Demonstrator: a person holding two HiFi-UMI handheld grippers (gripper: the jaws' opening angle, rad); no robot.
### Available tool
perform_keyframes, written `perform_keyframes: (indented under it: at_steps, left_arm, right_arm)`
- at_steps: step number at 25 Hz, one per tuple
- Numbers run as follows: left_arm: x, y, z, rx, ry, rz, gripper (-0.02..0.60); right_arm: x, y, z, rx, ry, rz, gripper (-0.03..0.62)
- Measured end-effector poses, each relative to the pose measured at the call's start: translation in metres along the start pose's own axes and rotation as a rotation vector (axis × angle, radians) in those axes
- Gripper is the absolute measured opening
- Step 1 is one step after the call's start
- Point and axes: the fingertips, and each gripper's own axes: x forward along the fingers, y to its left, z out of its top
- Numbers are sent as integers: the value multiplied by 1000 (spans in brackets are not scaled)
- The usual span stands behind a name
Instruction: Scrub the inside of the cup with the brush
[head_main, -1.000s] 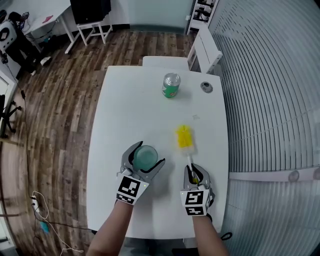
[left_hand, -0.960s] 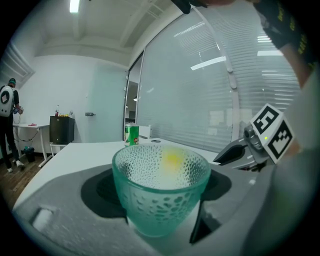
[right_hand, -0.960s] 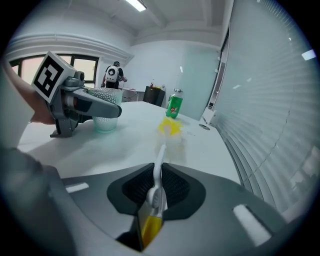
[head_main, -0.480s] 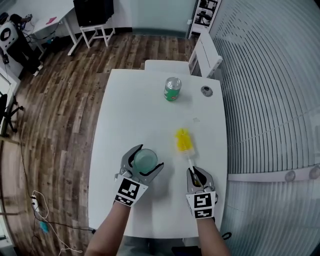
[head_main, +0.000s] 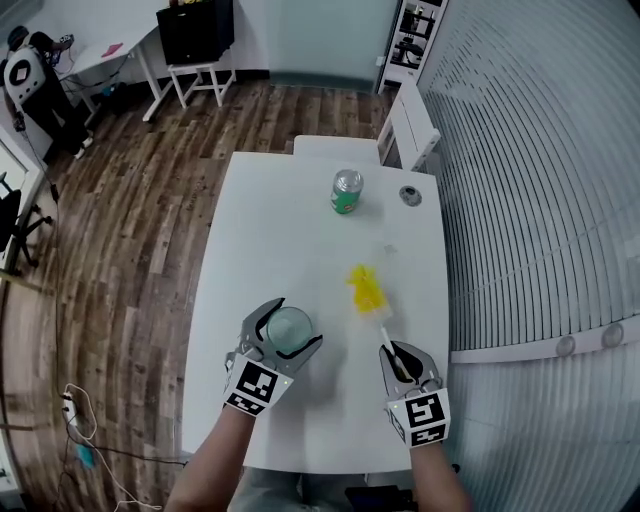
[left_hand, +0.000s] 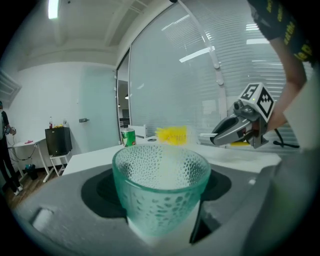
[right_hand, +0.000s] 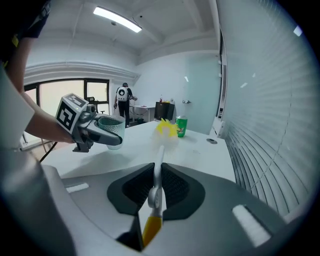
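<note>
A dimpled green glass cup stands upright between the jaws of my left gripper, which is shut on it, lifted a little off the white table. The cup also shows at the left of the right gripper view, in the left gripper. My right gripper is shut on the white handle of the brush. Its yellow bristle head points away from me, right of the cup. From the left gripper view the bristles show behind the cup's rim.
A green drink can stands at the far part of the table, with a small round grey lid to its right. A white chair sits beyond the table. A ribbed wall runs along the right.
Both grippers have drawn back toward me, carrying the cup and the brush. The brush head has come nearer along the table.
</note>
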Motion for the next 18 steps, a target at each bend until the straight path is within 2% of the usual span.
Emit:
perform_keyframes:
  at_steps: [6, 12, 18]
  left_arm:
    - [-19, 0, 11, 16, 12, 7, 410]
    - [-39, -5, 17, 77, 52, 5, 408]
    - [-67, -6, 7, 59, 106, 9, 408]
  right_arm:
    - [-27, 6, 23, -54, -30, 40, 48]
    - [-50, 18, 42, -133, -58, 98, 48]
    - [-72, 42, 58, -196, -78, 143, 48]
